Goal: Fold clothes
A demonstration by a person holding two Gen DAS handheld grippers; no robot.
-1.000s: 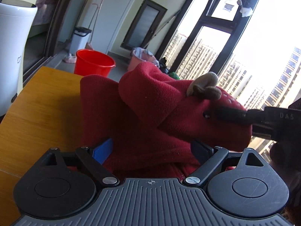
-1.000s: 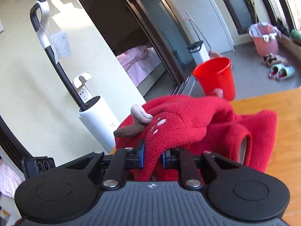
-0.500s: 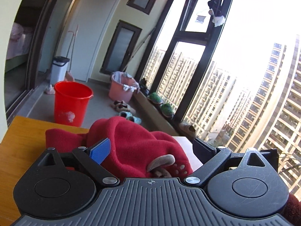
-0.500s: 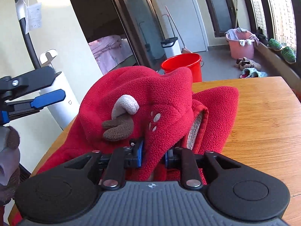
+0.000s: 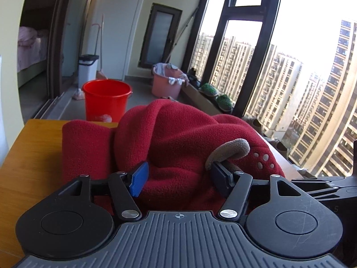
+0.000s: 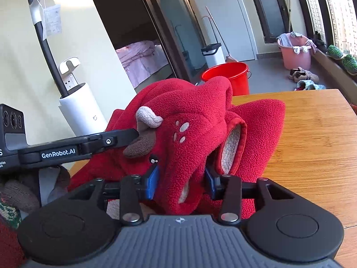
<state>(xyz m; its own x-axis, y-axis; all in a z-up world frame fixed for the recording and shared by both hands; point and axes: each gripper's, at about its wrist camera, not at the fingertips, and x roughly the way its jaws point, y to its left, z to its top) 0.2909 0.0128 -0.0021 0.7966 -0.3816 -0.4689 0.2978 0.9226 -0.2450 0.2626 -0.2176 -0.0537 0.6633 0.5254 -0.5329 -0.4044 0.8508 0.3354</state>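
A red fleece hooded garment [image 5: 178, 134] with a beige horn, a brown horn and pale spots lies bunched on the wooden table [image 5: 29, 156]. My left gripper [image 5: 178, 176] straddles a mound of the hood beside the grey horn. Its jaws are closing, with fleece between the pads. In the right wrist view the garment [image 6: 189, 120] rests on the table [image 6: 312, 134]. A fold of it stands between the pads of my right gripper [image 6: 181, 182], whose jaws are opening. One of the left gripper's fingers [image 6: 120, 137] reaches in by the brown horn.
Beyond the table's far edge stand a red bucket [image 5: 106, 99], a pink basin [image 5: 166, 82] and a white bin [image 5: 88, 69]. A white vacuum dock [image 6: 82, 111] stands left of the table. A person's knitted sleeve [image 6: 17, 198] is at the lower left. Windows line the right side.
The right gripper sank with the garment, then its jaws parted from a tight pinch on the fold. The left gripper swung in onto the hood and its jaws narrowed around the fleece.
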